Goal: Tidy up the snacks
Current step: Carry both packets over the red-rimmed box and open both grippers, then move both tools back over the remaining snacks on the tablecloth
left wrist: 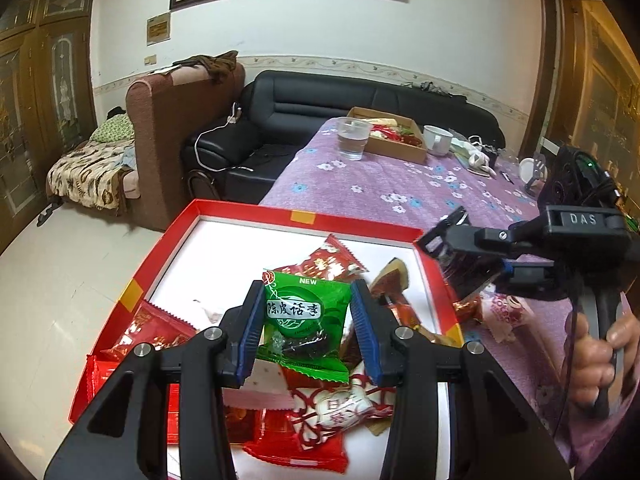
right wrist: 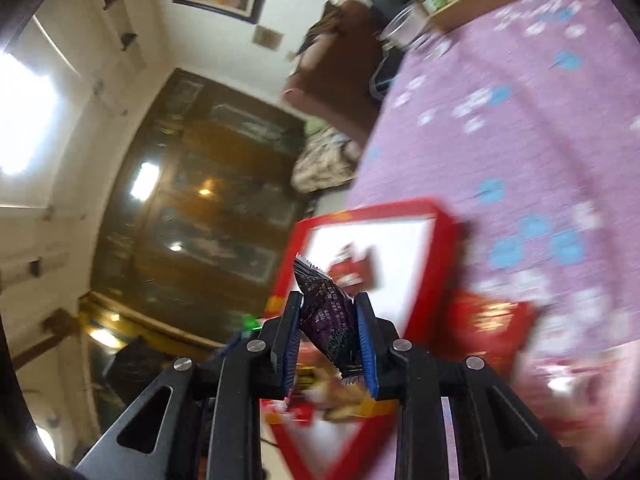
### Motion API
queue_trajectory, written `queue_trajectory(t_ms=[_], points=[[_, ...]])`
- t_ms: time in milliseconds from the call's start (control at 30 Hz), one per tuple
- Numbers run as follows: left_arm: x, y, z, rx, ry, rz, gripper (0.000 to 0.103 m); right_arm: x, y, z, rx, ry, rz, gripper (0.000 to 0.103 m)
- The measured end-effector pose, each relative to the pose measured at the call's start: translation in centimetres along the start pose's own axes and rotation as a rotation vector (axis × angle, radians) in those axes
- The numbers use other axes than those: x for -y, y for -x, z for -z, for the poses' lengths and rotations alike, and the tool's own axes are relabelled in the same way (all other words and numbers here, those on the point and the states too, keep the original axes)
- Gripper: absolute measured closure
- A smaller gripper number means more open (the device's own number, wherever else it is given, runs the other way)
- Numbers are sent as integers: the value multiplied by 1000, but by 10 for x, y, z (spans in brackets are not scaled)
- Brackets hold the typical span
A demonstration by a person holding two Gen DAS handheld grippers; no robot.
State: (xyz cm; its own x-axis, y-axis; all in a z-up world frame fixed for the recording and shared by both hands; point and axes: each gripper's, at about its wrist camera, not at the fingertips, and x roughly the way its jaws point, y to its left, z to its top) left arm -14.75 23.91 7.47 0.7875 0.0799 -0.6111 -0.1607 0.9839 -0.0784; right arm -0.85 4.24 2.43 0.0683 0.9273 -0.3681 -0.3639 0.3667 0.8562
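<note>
My left gripper is shut on a green snack packet and holds it above the red tray, which has a white floor and several red wrapped snacks in it. My right gripper is shut on a dark purple snack packet. It also shows in the left wrist view at the tray's right rim, above the purple flowered tablecloth. The right wrist view is tilted and blurred; the red tray lies beyond the packet.
Loose snacks lie on the cloth right of the tray. Further back stand a glass of water, a cardboard box of items and a white cup. A black sofa stands behind the table.
</note>
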Motion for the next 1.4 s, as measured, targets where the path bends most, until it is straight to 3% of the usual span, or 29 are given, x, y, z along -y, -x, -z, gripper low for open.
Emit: queue_trajectory(t_ms=[167, 233, 333, 400, 433, 567, 700, 833, 867, 1033, 1100, 1233, 1333, 1400], points=[[-8, -2, 0, -6, 18, -32, 61, -26, -33, 12, -32, 86, 28, 70], [-10, -3, -1, -8, 23, -51, 60, -35, -33, 14, -26, 119, 19, 45], [-11, -2, -2, 4, 28, -85, 46, -39, -15, 10, 23, 148, 0, 32], [-9, 1, -3, 17, 26, -86, 45, -33, 6, 4, 73, 144, 18, 27], [-7, 1, -3, 20, 21, -86, 45, -28, 18, 0, 103, 139, 47, 22], [3, 4, -5, 39, 9, -83, 38, 6, 75, -10, 220, 87, 226, 18], [20, 5, -7, 44, -20, -70, 37, 50, 128, -16, 280, -14, 470, 17], [45, 6, -9, 59, -55, -51, 33, 80, 166, -13, 282, -20, 784, 17], [51, 7, -10, 65, -62, -41, 29, 88, 175, -10, 286, -26, 829, 17], [91, 6, -11, 60, -117, 18, 25, 104, 212, 4, 340, -31, 942, 16], [111, 2, -8, 43, -156, 38, 25, 105, 214, 10, 347, -7, 946, 15], [138, 0, -1, 15, -203, 58, 25, 95, 199, 15, 310, 80, 1013, 6], [159, -3, 7, -14, -229, 97, 25, 96, 169, 11, 207, 181, 1131, 0], [171, -4, 12, -28, -248, 124, 25, 96, 168, 11, 203, 184, 1134, 0]])
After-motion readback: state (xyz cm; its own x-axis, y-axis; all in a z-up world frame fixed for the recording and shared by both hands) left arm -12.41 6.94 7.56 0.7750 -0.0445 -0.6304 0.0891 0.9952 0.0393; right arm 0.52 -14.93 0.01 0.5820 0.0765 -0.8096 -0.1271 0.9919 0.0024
